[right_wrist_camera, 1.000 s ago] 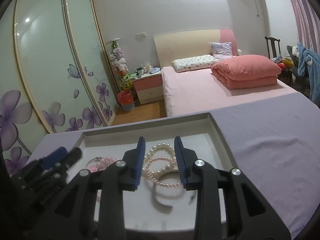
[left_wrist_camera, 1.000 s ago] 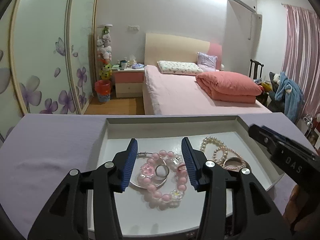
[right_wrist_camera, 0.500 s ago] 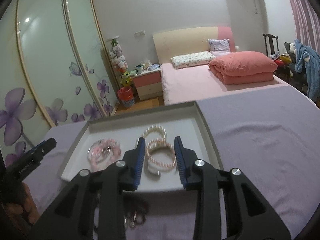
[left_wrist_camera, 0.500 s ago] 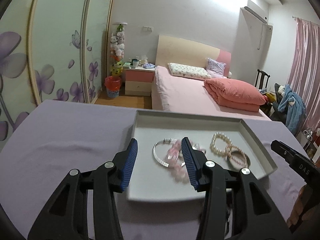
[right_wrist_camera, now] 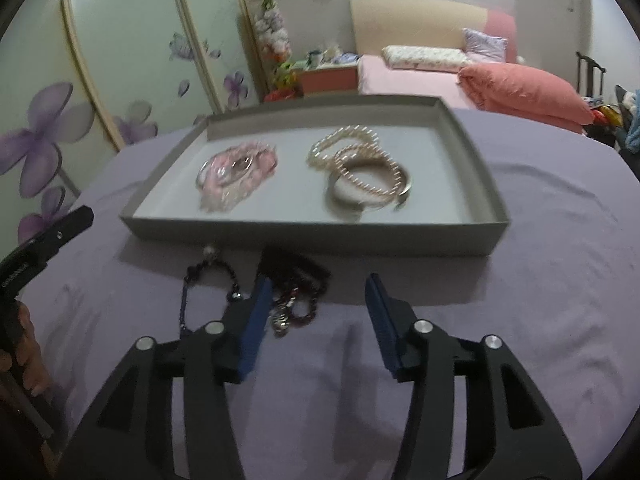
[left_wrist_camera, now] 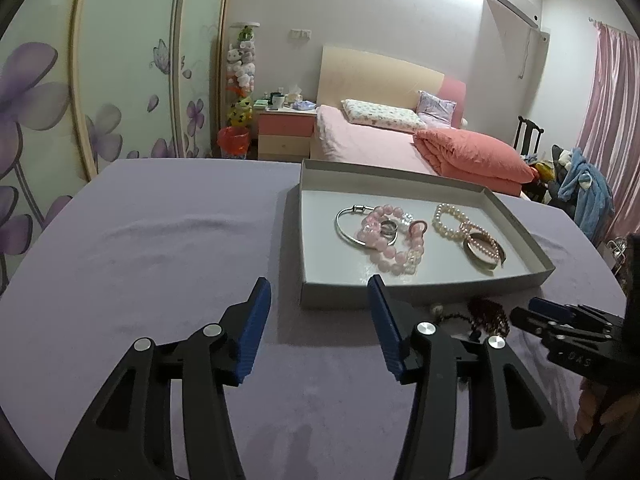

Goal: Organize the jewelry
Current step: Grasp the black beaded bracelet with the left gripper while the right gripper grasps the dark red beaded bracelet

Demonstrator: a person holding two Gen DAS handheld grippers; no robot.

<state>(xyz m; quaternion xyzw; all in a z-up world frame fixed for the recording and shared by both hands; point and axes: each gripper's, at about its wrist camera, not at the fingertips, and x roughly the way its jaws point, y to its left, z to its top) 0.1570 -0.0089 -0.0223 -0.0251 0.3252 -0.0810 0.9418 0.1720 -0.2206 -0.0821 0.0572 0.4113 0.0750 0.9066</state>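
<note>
A grey tray (left_wrist_camera: 400, 293) (right_wrist_camera: 304, 236) sits on the purple cloth. It holds pink bead bracelets with a silver bangle (left_wrist_camera: 384, 236) (right_wrist_camera: 236, 174) and pearl bracelets with a cuff (left_wrist_camera: 468, 232) (right_wrist_camera: 360, 168). Dark bead jewelry (right_wrist_camera: 292, 292) (left_wrist_camera: 486, 314) lies on the cloth in front of the tray. My left gripper (left_wrist_camera: 320, 320) is open and empty, above the cloth near the tray's front left corner. My right gripper (right_wrist_camera: 318, 312) is open and empty, just behind the dark beads; its left finger covers part of them.
The purple cloth (left_wrist_camera: 140, 260) covers the whole table. A bed (left_wrist_camera: 380, 140), a nightstand (left_wrist_camera: 284, 130) and flowered wardrobe doors (left_wrist_camera: 60, 100) stand beyond the far edge. The right gripper shows at the left wrist view's right edge (left_wrist_camera: 568, 332).
Both grippers have drawn back from over the tray to in front of it. The right gripper's jaws have opened wider. The dark beads in front of the tray have come into view.
</note>
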